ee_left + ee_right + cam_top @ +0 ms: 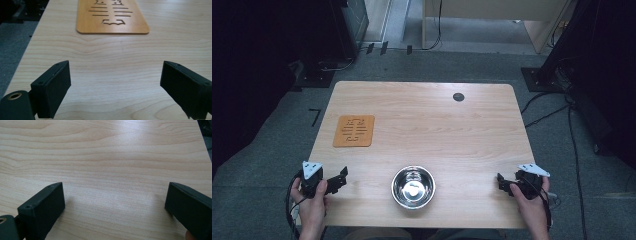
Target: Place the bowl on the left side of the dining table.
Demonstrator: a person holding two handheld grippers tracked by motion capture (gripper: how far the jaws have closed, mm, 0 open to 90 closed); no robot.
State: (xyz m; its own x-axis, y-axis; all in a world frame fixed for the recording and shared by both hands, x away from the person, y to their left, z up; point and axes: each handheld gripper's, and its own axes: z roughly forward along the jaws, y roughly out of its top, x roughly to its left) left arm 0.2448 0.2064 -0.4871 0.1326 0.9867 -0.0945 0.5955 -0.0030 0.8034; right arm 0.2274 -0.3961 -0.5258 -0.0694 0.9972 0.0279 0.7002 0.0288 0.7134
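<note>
A shiny steel bowl [413,186] sits empty near the front edge of the wooden table [427,125], between the two hands. An orange wooden trivet [354,131] with cut-out slots lies at the left; the left gripper view shows the trivet [112,17] ahead of the jaws. My left gripper [341,178] rests at the front left corner, open, with bare wood between its jaws [115,82]. At the front right, my right gripper [501,183] is open too, nothing between its jaws [115,202]. Both grippers are well apart from the bowl.
A small dark round grommet [458,97] is set in the table's far right part. Cables [542,112] run over the grey floor to the right. Dark equipment stands at both sides, and a pale wooden cabinet [492,20] is beyond the table.
</note>
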